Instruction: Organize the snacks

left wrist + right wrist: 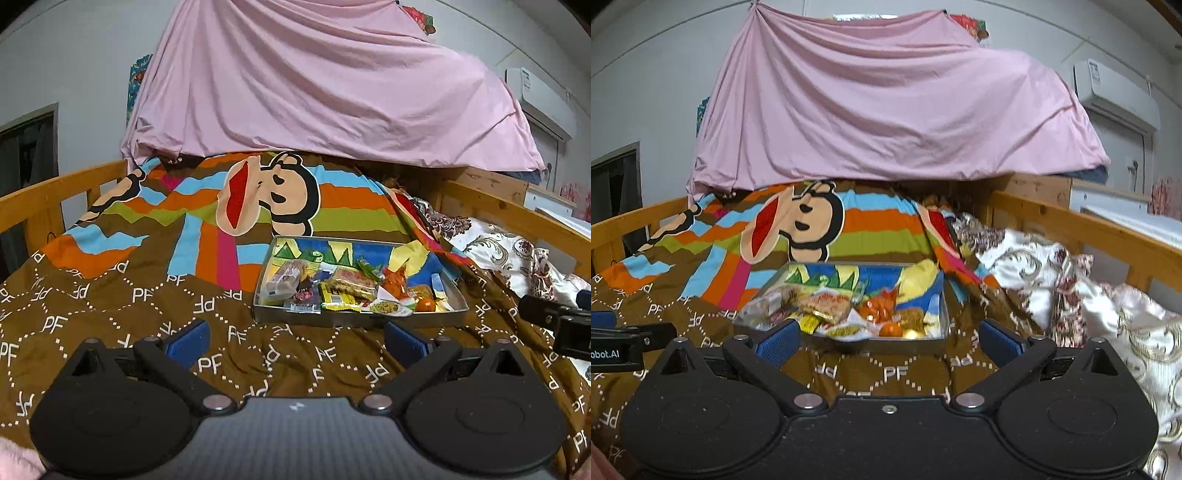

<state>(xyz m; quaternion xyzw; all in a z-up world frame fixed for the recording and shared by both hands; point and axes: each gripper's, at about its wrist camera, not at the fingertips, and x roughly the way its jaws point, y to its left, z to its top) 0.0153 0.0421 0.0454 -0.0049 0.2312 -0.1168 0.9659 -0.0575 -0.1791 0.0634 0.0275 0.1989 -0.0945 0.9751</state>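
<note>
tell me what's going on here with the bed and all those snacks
A person holds a two-finger gripper in each hand above a bed with a brown cartoon-monkey quilt. A shallow metal tray sits on the quilt, filled with wrapped snacks and a small orange fruit. The left gripper and right gripper are both open and empty, short of the tray. Nothing has been picked up.

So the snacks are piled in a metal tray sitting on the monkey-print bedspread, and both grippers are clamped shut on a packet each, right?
Not quite. Both the left gripper and right gripper are open and hold nothing, as each wrist view shows. The snacks do lie in the metal tray on the monkey-print bedspread.
</note>
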